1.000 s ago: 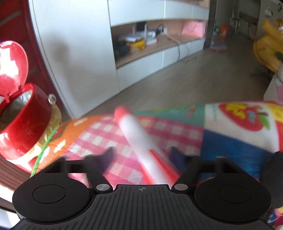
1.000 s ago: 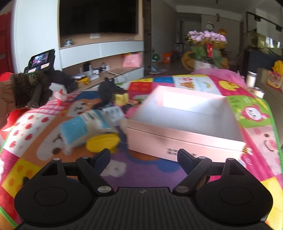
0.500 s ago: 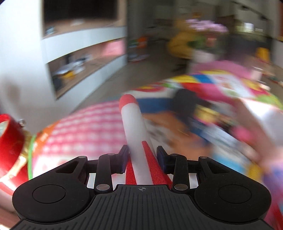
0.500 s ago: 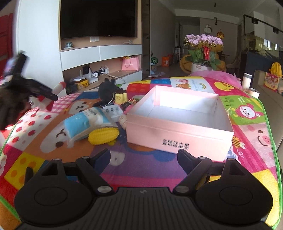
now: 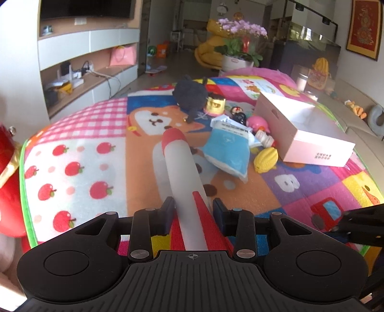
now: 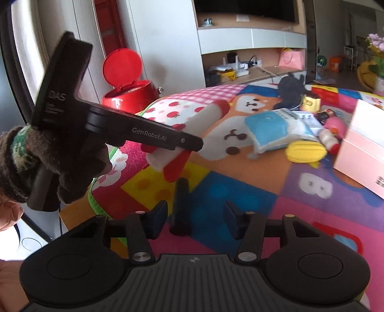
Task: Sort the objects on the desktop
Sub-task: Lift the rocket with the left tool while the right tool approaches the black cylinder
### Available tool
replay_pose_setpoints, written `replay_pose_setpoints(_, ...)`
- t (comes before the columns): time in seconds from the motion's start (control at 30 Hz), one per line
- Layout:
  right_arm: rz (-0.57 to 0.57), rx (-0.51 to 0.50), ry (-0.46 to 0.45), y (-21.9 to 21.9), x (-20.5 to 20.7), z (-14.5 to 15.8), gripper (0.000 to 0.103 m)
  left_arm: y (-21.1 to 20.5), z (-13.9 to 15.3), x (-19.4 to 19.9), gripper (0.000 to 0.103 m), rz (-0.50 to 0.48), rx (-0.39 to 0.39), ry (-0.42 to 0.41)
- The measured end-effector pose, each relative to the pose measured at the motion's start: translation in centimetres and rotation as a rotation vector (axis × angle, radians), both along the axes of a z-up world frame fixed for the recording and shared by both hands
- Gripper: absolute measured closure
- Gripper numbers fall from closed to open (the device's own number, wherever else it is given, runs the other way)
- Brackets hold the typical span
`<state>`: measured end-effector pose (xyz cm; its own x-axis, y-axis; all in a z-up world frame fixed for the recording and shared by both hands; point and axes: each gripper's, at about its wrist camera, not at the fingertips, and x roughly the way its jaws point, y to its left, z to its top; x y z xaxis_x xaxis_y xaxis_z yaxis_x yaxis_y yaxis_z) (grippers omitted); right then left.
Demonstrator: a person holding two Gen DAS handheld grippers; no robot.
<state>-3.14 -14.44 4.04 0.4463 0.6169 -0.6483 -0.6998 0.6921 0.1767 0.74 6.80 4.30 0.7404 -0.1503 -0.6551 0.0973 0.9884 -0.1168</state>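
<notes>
White wall cabinets (image 5: pixel 88 45) (sunlit), wooden floor (image 5: pixel 144 79)

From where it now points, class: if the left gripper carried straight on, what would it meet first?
The left gripper is shut on the toy rocket, whose red nose leads. Straight on, that nose would probably meet the blue-and-white packet on the mat first; depth is unclear.

Home living room: television (image 5: pixel 84 8), sofa (image 5: pixel 355 120)

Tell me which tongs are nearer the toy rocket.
Left. The left tongs are clamped on the toy rocket; the right tongs, closing with nothing between them, sit below its fins.
</notes>
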Motion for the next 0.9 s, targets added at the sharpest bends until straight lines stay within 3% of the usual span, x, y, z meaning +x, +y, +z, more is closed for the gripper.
replay_pose_setpoints(0.1,0.04,-0.005,0.043,1.1,0.2,-0.2,0.055,0.1,0.1,0.4,0.064,0.006,-0.013,-0.008)
replay_pose_setpoints(0.17,0.076,-0.039,0.063,2.0,0.3,-0.6,0.073,-0.1,0.2,0.4,0.064,0.01,-0.029,-0.015)
replay_pose_setpoints(0.23,0.077,-0.104,0.064,2.8,0.4,-1.0,0.082,-0.5,0.4,0.2,0.064,-0.004,-0.038,-0.027)
replay_pose_setpoints(0.4,0.005,-0.247,-0.084,1.0,0.1,-0.9,0.082,-1.4,0.7,-1.1,0.064,-0.063,-0.033,-0.035)
replay_pose_setpoints(0.57,-0.168,-0.42,-0.267,-2.1,1.0,-1.4,0.082,-4.0,-1.0,-1.6,0.062,-0.131,-0.067,0.02)
replay_pose_setpoints(0.6,-0.205,-0.432,-0.288,-2.8,1.2,-1.3,0.08,-4.6,-1.5,-1.6,0.06,-0.137,-0.059,0.032)
replay_pose_setpoints(0.63,-0.242,-0.439,-0.297,-3.7,1.5,-1.2,0.072,-5.3,-2.0,-1.6,0.06,-0.135,-0.046,0.045)
replay_pose_setpoints(0.67,-0.275,-0.435,-0.296,-4.3,1.6,-1.2,0.054,-5.8,-2.4,-1.5,0.055,-0.13,-0.036,0.051)
replay_pose_setpoints(0.73,-0.348,-0.398,-0.284,-6.0,1.5,-1.0,0.029,-6.6,-3.0,-1.5,0.041,-0.12,-0.026,0.065)
replay_pose_setpoints(0.8,-0.391,-0.365,-0.268,-7.1,1.2,-1.2,0.024,-7.1,-3.2,-1.7,0.026,-0.119,-0.027,0.062)
replay_pose_setpoints(0.9,-0.44,-0.309,-0.205,-8.9,0.9,-1.6,0.018,-7.6,-3.1,-2.1,0.012,-0.118,-0.012,0.063)
